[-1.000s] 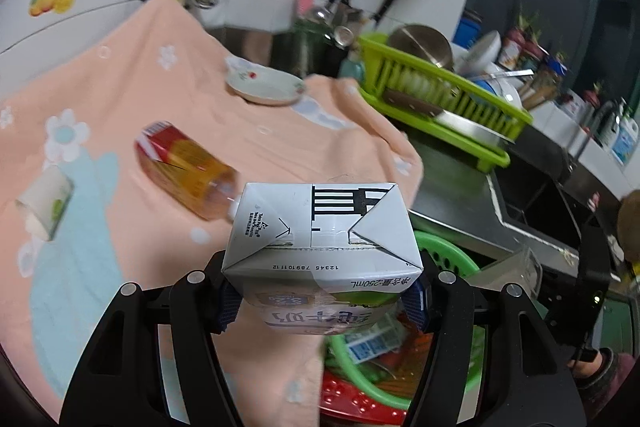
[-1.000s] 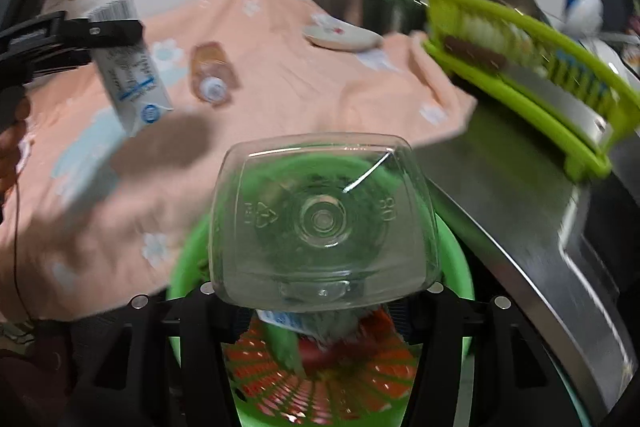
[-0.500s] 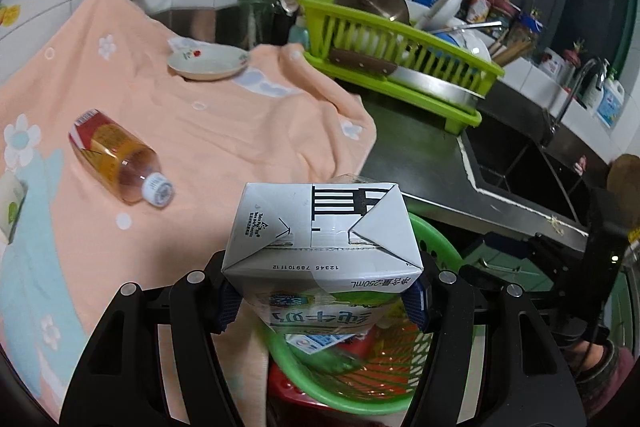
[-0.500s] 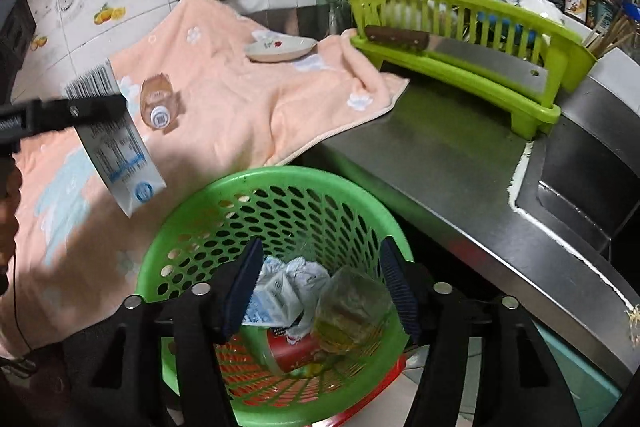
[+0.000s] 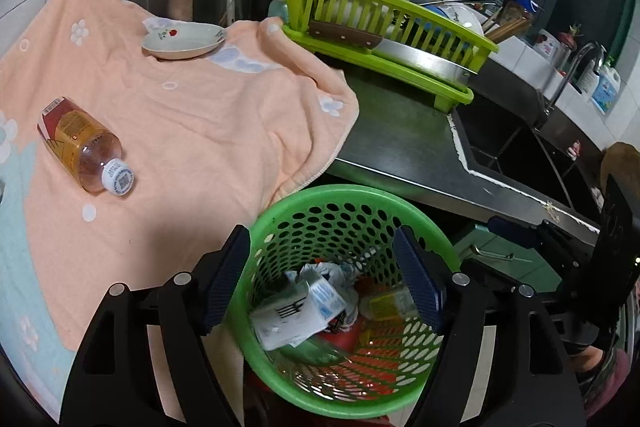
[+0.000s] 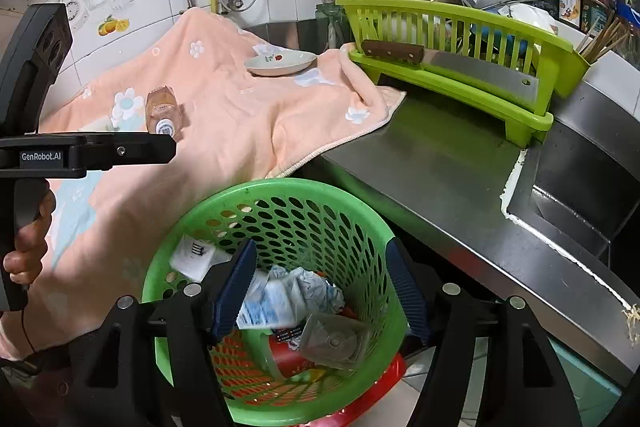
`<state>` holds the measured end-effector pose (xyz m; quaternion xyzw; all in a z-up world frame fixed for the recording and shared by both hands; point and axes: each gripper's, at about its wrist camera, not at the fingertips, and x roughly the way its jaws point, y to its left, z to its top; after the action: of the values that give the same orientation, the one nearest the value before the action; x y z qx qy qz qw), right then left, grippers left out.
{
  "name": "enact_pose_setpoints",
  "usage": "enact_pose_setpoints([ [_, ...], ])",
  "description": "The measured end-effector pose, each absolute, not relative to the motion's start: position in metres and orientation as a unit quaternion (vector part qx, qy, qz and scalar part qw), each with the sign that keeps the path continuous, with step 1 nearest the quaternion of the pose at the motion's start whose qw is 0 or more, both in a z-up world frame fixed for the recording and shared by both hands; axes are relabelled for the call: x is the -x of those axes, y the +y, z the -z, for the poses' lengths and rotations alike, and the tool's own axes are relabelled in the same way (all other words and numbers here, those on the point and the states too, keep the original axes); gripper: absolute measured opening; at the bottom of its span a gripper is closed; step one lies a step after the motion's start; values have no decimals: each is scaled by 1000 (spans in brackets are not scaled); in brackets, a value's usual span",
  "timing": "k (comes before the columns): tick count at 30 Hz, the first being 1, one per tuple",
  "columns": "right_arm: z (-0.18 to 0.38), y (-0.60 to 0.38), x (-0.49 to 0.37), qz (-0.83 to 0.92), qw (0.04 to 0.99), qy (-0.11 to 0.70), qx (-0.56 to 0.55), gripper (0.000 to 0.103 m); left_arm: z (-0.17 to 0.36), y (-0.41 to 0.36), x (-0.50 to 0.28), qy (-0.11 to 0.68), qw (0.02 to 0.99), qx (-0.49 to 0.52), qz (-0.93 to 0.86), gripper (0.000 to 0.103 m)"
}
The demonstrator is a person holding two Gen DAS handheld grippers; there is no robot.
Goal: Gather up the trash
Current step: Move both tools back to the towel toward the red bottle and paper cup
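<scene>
Both hand-held grippers, left [image 5: 322, 277] and right [image 6: 316, 287], are opening over the green basket [image 5: 436, 247] (nothing between the fingers). A carton [image 5: 290, 311] lies inside; a bottle [image 5: 82, 145] lies on the counter.

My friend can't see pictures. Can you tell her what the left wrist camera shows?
The left gripper hangs over a green basket of trash, its jaws opening with nothing between them; a carton lies inside. On the peach towel to the left lie a bottle and a small dish.
</scene>
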<state>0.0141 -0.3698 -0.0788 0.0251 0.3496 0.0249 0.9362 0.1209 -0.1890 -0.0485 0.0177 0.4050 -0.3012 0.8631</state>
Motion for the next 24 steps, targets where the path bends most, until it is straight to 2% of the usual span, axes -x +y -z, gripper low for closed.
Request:
enact_pose_setpoints([
  [24, 53, -285, -83, -134, 933, 332, 29, 67, 12, -47, -148, 374, 911, 34, 169, 73],
])
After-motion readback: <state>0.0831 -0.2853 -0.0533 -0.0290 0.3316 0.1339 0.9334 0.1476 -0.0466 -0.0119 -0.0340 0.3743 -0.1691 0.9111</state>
